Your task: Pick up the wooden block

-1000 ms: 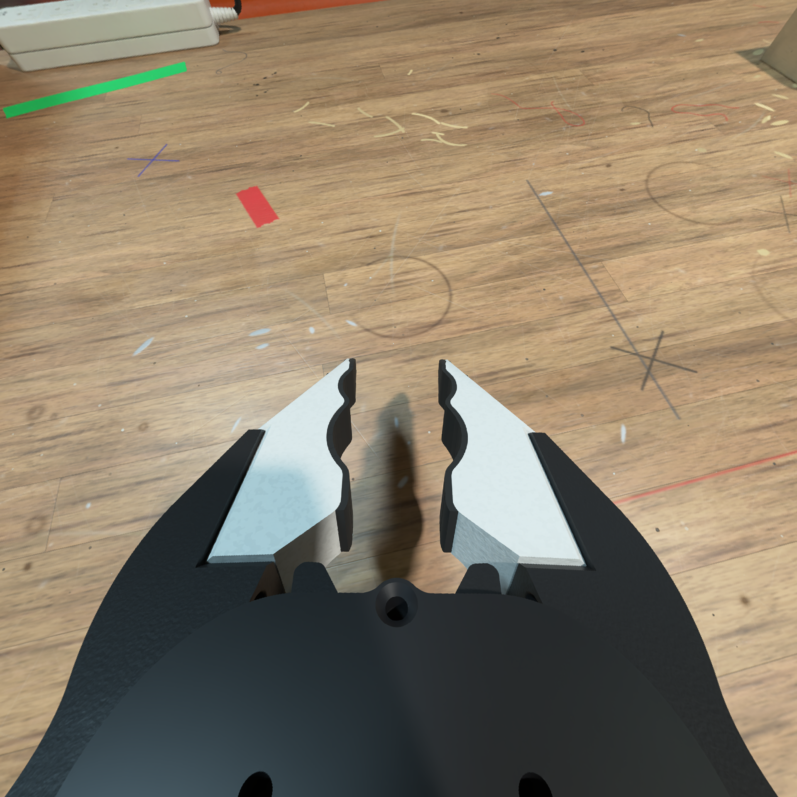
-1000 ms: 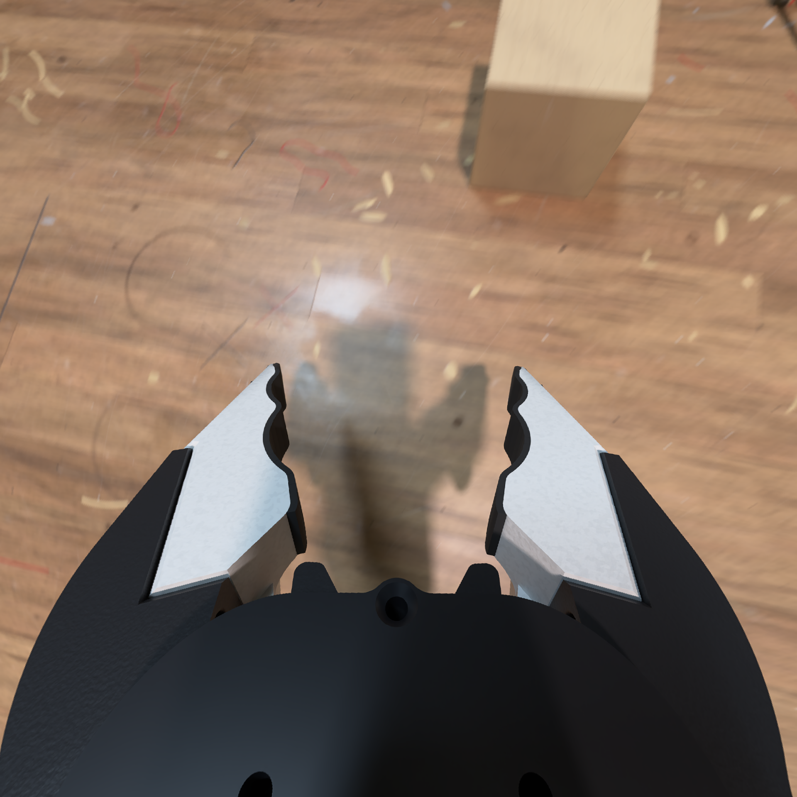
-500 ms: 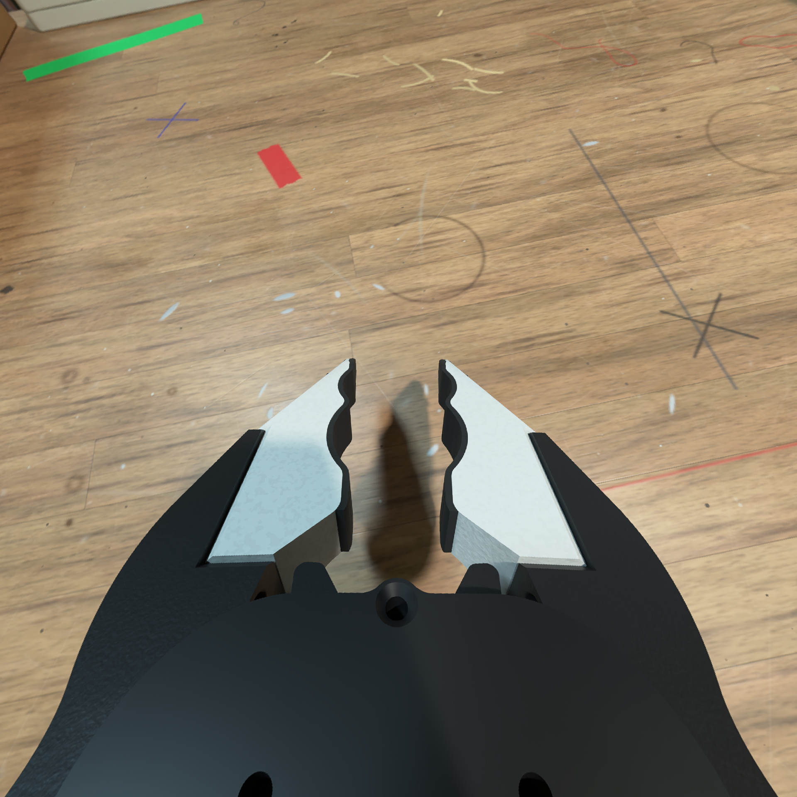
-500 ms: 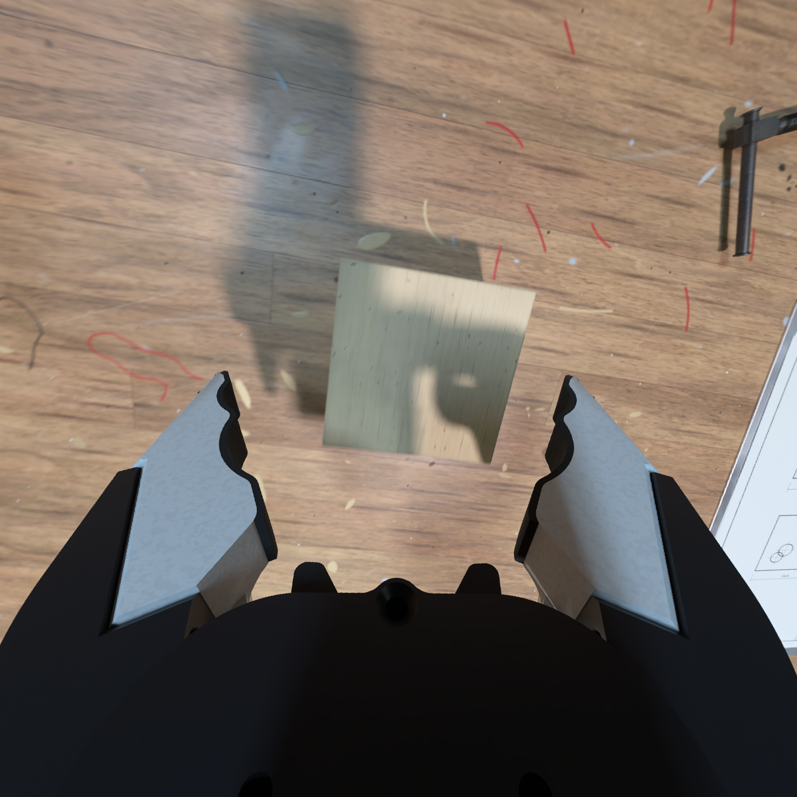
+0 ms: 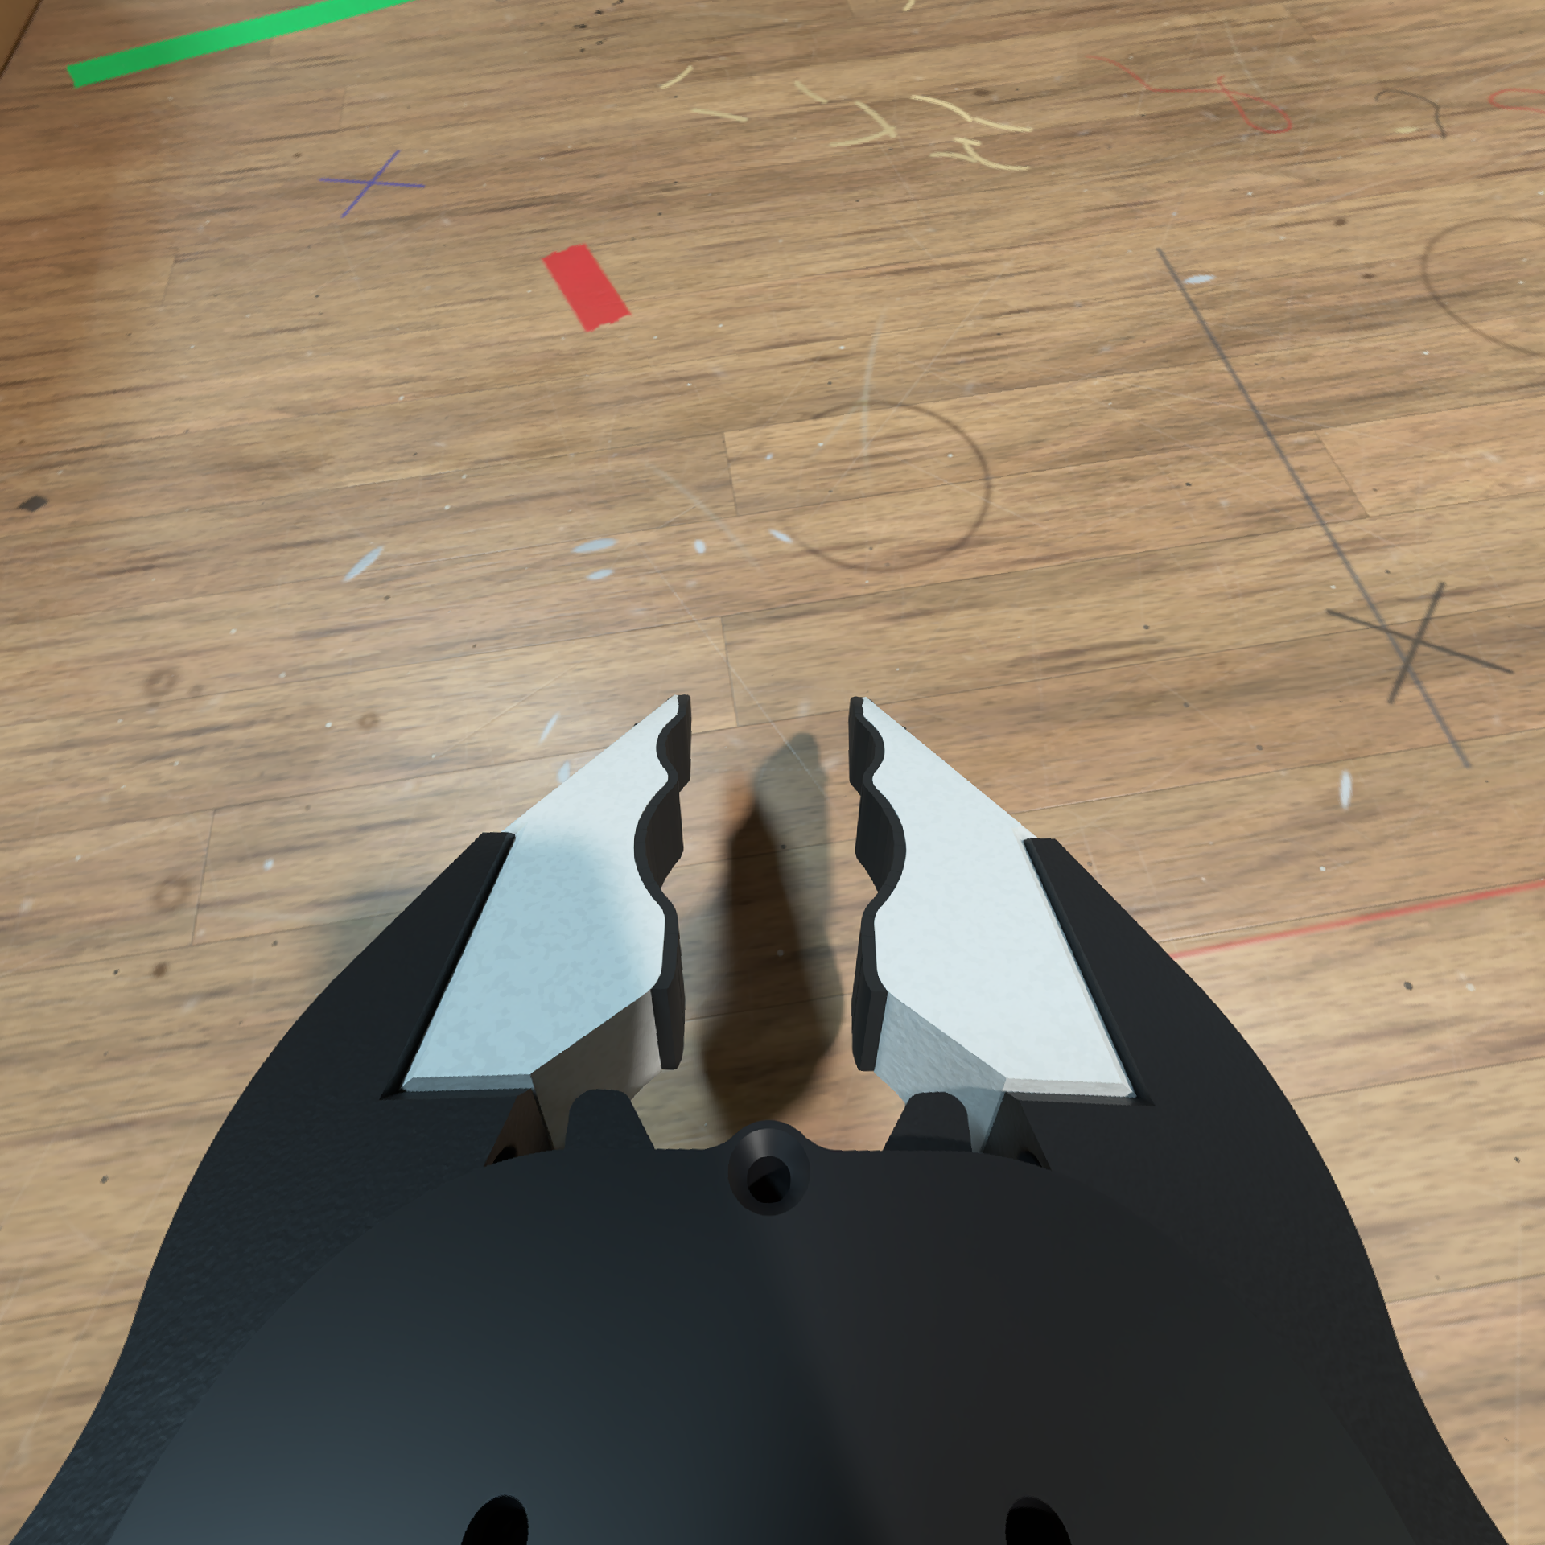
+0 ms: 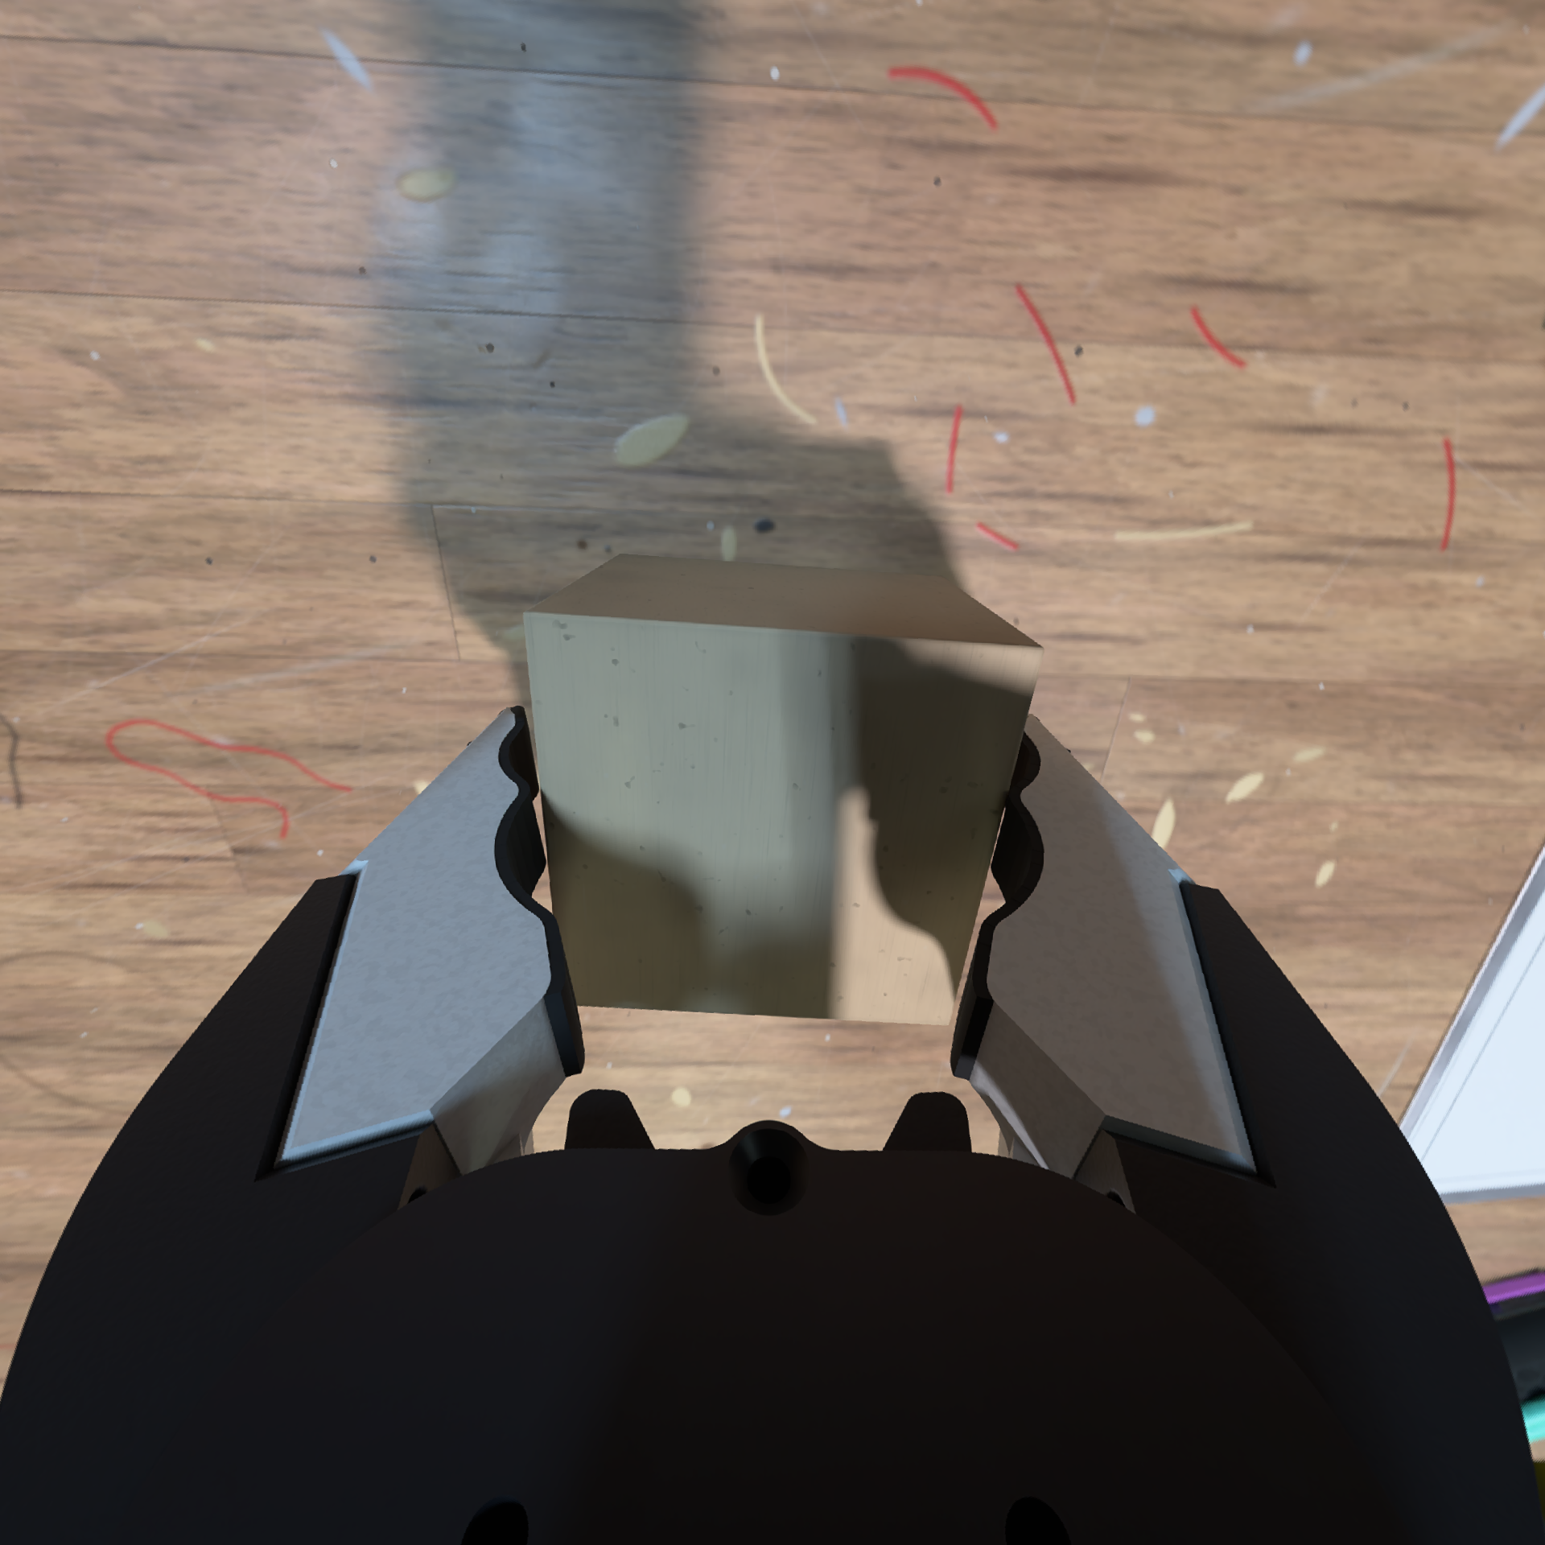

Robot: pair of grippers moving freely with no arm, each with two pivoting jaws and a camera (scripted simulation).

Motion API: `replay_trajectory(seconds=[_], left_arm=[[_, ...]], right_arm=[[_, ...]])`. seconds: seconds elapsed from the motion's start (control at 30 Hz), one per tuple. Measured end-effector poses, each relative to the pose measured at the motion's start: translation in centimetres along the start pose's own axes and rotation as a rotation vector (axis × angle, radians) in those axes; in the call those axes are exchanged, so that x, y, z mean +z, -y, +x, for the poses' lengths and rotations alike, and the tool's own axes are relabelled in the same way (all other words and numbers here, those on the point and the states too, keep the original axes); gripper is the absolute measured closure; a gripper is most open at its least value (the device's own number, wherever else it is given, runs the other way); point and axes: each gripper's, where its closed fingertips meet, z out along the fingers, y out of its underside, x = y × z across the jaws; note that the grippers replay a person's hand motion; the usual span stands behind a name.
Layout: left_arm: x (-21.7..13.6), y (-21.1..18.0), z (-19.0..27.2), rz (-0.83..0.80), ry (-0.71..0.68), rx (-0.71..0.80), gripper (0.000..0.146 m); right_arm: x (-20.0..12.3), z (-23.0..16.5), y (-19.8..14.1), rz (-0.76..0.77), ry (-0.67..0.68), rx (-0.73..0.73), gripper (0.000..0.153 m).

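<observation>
The wooden block (image 6: 736, 836), a pale cube in shadow, sits between the fingers of my right gripper (image 6: 769, 727) in the right wrist view. Both black pads press against its left and right sides, so the gripper is shut on it. I cannot tell whether the block rests on the wooden surface (image 6: 251, 585) or hangs just above it. My left gripper (image 5: 769, 711) hovers over bare wood in the left wrist view, holding nothing, its fingers a narrow gap apart. The block does not show in that view.
A white sheet (image 6: 1488, 1045) lies at the right edge of the right wrist view, with a purple item (image 6: 1526, 1308) below it. Red tape (image 5: 585, 286), green tape (image 5: 226, 38), pencil marks and wood shavings lie flat on the surface ahead of the left gripper.
My right gripper moved over the block, came down around it and closed its fingers onto its sides. The left gripper drifted slightly forward, its finger gap unchanged.
</observation>
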Motion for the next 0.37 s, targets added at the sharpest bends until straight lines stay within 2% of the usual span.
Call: replay_trajectory(seconds=[0.17, 0.37], left_arm=[[0.3, 0.4, 1.0, 0.004, -0.022, 0.027, 0.109], [0.4, 0.8, 1.7, 0.011, -0.052, 0.023, 0.109]], right_arm=[[-3.9, -0.3, -0.5, -0.007, 0.03, 0.049, 0.041], [-12.3, -2.5, 0.7, 0.085, 0.031, 0.084, 0.041]])
